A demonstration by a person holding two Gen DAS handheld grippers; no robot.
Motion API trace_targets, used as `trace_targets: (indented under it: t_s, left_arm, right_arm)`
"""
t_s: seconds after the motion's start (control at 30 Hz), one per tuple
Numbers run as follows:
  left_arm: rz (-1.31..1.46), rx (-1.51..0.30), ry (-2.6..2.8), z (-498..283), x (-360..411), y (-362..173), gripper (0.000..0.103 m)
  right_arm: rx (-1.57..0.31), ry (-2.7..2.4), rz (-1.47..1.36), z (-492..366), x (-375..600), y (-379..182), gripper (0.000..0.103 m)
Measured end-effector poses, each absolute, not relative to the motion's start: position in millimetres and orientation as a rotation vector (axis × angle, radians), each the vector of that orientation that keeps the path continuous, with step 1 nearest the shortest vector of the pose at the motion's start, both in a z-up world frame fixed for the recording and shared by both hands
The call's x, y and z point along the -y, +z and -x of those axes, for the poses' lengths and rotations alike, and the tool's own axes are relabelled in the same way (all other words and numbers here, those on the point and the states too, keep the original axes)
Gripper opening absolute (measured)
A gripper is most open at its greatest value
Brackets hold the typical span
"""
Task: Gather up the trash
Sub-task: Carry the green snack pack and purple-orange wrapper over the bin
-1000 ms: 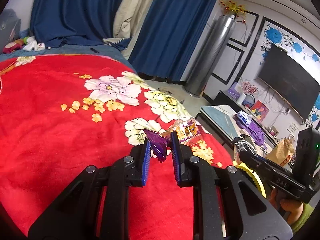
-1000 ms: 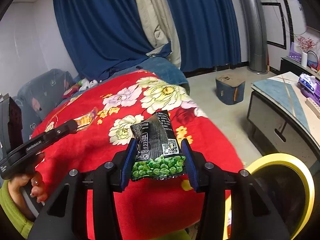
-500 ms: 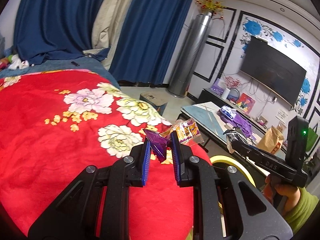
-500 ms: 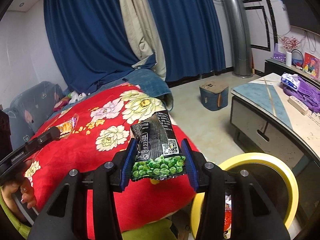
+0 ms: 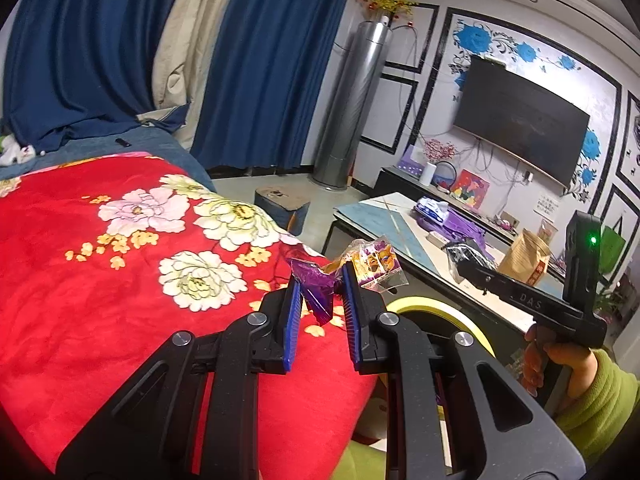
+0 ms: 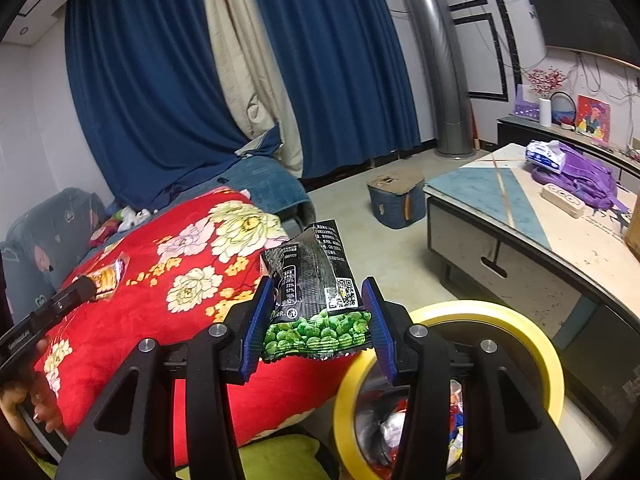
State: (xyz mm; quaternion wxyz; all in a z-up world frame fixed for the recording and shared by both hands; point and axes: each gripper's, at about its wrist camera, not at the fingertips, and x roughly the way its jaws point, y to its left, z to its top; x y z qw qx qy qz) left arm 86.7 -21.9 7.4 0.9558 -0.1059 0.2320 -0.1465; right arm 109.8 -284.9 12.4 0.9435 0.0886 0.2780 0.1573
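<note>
Left gripper (image 5: 322,300): clenched on a purple snack wrapper (image 5: 316,288). The crumpled purple end sits between the blue pads; the printed, clear-edged end (image 5: 374,262) projects up and to the right past the right-hand pad. The wrapper's long axis runs roughly crosswise to the fingers, rising toward the right of the view. It is held in the air above the edge of the red floral blanket (image 5: 100,280).

Right gripper (image 6: 320,316): grasping a green pea snack bag (image 6: 316,292) by its two side edges. The bag's long axis lies along the fingers. The green printed end faces the camera; the black end with the code square points forward and upward, leaning slightly right. The bag is clear of the blanket and hangs above and just left of the yellow-rimmed trash bin (image 6: 500,316).

Trash bin: stands on the floor between the blanket-covered bed and the low table (image 6: 520,216). Mixed wrappers are visible inside it.

In the left wrist view the bin's yellow rim (image 5: 424,306) shows just beyond the right-hand finger. A hand (image 5: 560,364) in a green sleeve grips the right gripper's handle.
</note>
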Motion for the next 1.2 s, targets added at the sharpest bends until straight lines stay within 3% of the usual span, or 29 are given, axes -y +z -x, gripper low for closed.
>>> trace_targets:
  t_s: [0.63,1.2]
  left_arm:
    - [0.103,-0.511,-0.412,-78.1,80.1,-2.5,0.014]
    - [0.003,-0.617,-0.511,-85.2,143.8,-30.6,0.014]
  right_arm:
    - [-0.562,0.206,-0.203,-92.4,333.8,3.2,0.044]
    - [-0.668,0.106,-0.228,-89.4,377.3,-48.0,0.044]
